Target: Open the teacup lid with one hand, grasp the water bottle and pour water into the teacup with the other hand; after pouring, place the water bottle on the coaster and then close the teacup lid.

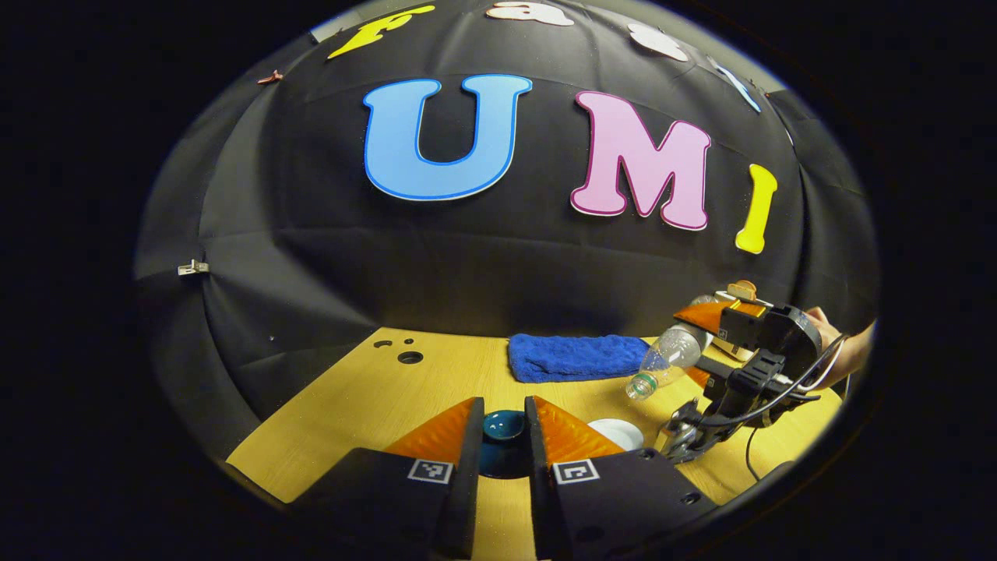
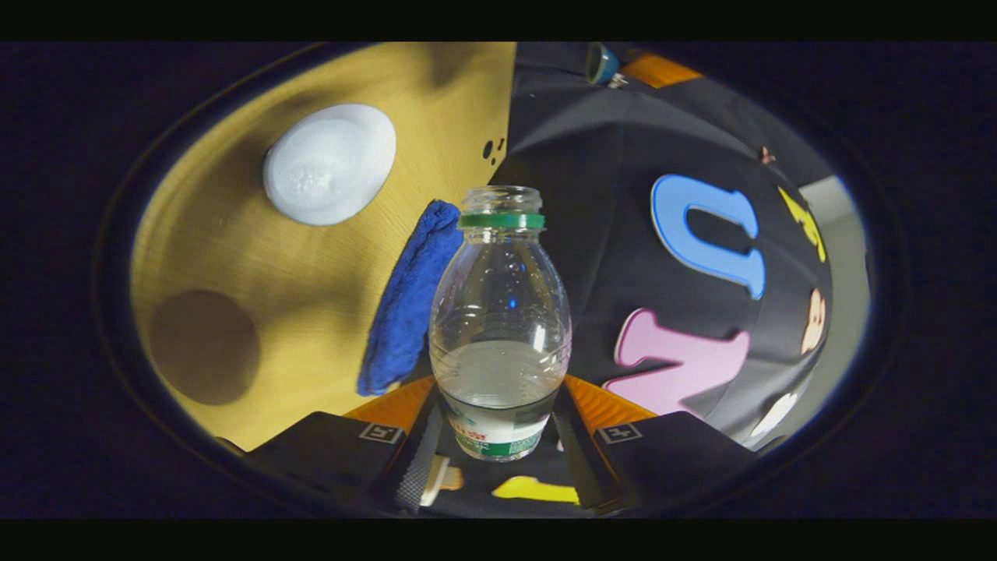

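Water bottle clamped low on its body between right gripper fingers, tipped over surface; thin, uncapped, partly filled, so crushable, sloshing. Left gripper fingers pinching teacup lid.

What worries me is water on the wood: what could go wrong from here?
1. The bottle is uncapped and tilted in the right tongs. If its mouth is off the white cup, water may land on the table.
2. The left tongs hold the lid above the table. If the grip slips, the lid could drop.
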`<act>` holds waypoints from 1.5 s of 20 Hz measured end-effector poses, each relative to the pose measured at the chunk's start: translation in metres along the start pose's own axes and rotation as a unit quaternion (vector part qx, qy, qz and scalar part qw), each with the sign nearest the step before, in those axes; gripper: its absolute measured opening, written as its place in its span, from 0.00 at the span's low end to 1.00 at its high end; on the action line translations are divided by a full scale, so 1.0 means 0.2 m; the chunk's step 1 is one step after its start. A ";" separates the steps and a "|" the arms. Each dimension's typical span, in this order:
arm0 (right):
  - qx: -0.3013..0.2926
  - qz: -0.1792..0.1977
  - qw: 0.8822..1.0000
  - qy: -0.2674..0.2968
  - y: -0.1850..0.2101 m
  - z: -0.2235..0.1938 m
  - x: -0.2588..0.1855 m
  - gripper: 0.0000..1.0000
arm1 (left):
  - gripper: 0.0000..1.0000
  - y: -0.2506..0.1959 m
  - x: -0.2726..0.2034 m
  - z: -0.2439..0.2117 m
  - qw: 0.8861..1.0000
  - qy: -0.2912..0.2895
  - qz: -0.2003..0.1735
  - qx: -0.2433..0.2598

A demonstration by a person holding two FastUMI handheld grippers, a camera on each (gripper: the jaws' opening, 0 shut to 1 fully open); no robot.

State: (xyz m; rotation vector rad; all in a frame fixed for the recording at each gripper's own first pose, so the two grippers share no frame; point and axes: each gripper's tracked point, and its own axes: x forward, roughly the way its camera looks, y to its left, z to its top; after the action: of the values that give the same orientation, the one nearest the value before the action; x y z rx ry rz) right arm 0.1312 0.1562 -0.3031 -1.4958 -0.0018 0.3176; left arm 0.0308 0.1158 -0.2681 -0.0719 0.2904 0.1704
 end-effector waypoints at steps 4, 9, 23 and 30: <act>0.197 0.072 0.977 0.035 0.19 0.02 -0.08 0.75 | 0.33 0.00 0.02 -0.02 1.000 0.005 0.004 0.008; 0.422 0.107 0.900 0.004 0.09 0.23 -0.19 0.76 | 0.33 -0.01 0.06 -0.05 1.000 0.017 0.005 0.021; 0.697 0.118 0.707 -0.018 0.10 0.07 -0.27 0.75 | 0.33 -0.29 0.22 -0.10 0.999 0.009 -0.032 0.030; 0.726 0.115 0.678 -0.001 0.25 0.01 -0.30 0.75 | 0.33 -0.40 0.29 -0.17 0.998 0.004 -0.055 0.031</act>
State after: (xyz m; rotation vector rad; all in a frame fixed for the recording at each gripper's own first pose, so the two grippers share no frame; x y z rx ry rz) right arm 0.0626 0.1469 -0.3392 0.1322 0.3658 0.3686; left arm 0.0902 0.0437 -0.3144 -0.0273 0.2990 0.0520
